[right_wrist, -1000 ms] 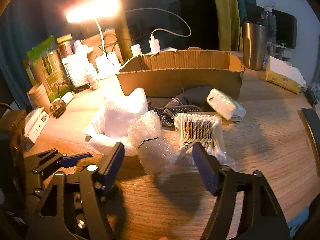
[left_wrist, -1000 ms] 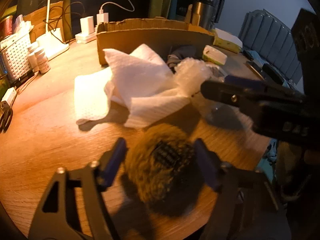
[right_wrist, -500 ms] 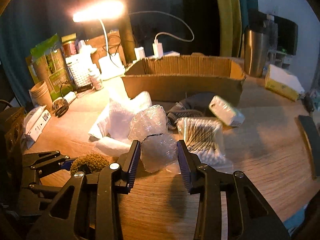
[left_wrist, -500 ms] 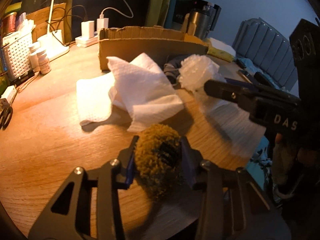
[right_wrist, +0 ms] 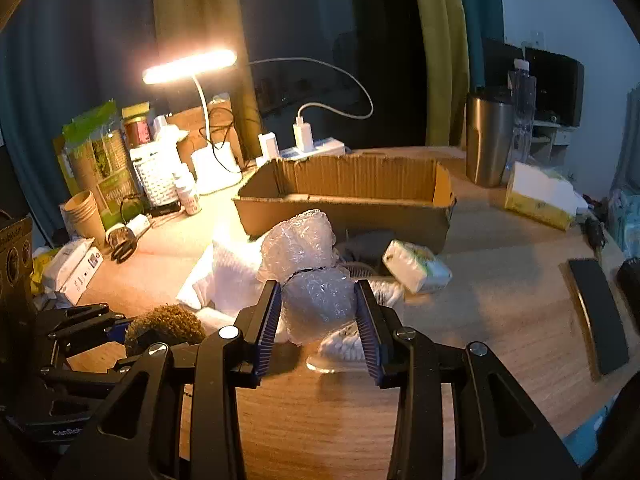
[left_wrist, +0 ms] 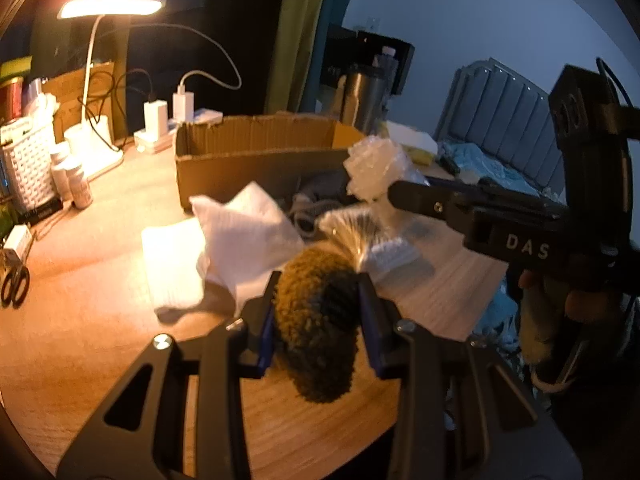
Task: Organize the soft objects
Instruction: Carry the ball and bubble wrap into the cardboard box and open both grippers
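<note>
Here: left gripper (left_wrist: 318, 312) clamped tight on a fuzzy olive-brown pom-pom (left_wrist: 316, 320), held above the wooden table (left_wrist: 80, 344). Right gripper (right_wrist: 318, 312) pinched closed on a wad of bubble wrap (right_wrist: 316, 280), raised in front of the open cardboard box (right_wrist: 344, 184). White paper towels (left_wrist: 224, 248) crumpled below, between both.

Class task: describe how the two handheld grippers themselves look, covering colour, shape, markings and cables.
Both the left gripper and the right gripper have black plastic frames with triangular cut-outs, silver screw heads and ribbed blue finger pads. Seen from the left wrist camera, the right gripper's side carries white letters "DAS", and a thin dark cable leaves its boxy black camera mount. No sleeves are visible.
</note>
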The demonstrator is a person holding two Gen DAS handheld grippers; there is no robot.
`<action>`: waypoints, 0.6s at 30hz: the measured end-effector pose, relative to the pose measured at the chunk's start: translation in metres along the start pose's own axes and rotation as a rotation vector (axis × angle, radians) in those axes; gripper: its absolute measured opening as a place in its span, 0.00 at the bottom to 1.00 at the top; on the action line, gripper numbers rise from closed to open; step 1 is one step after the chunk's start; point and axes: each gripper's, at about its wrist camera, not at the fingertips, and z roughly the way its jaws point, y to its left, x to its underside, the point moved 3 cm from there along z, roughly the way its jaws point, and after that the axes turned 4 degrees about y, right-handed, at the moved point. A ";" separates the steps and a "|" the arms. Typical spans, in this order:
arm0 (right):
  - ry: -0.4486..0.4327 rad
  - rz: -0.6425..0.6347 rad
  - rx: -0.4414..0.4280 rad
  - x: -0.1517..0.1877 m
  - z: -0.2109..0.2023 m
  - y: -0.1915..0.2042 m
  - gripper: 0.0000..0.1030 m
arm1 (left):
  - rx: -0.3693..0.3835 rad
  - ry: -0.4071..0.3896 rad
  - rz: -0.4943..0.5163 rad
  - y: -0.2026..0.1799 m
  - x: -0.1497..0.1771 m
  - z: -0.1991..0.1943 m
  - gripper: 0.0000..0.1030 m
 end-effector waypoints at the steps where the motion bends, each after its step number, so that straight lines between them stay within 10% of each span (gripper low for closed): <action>1: -0.006 -0.003 -0.001 -0.003 -0.001 -0.001 0.39 | -0.001 -0.010 -0.001 0.000 -0.003 -0.001 0.35; 18: -0.038 -0.016 -0.004 -0.042 0.015 -0.038 0.39 | -0.022 -0.129 0.038 -0.003 -0.082 0.010 0.36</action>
